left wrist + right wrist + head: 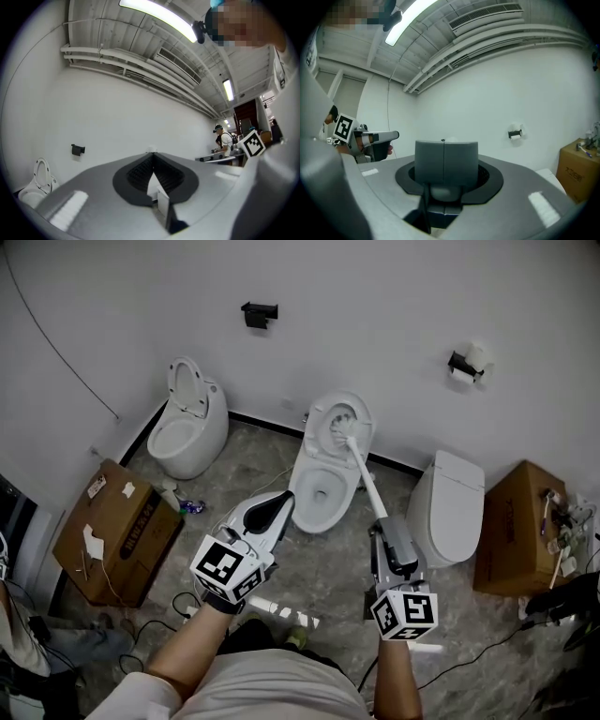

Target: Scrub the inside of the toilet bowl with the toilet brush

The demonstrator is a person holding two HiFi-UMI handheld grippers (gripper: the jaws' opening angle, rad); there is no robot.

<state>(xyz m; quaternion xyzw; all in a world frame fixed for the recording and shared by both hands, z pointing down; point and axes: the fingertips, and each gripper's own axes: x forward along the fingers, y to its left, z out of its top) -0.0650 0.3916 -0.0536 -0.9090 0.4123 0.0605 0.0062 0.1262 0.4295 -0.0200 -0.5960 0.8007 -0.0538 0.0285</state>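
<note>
Grey mottled stone-look floor (323,563), plain white wall, and three glossy white toilets in a row. The middle toilet (305,512) is the one in play, lid (358,412) tipped up. Closed toilet (455,502) to the right, open one (187,432) to the left, and a brown cardboard box (117,531) on the floor.

Right tool (382,521) is pressed together on the toilet brush (366,474). In the right gripper view its grey jaws meet flat and hide the handle, with only a white tip poking above them. The thin white handle slants up to the brush head (341,430), which sits by the raised lid at the back of the bowl; contact is hard to make out.

Left tool (281,502) hovers beside the bowl's front rim, its ribbed black pads (136,174) meeting at the tips on nothing.
</note>
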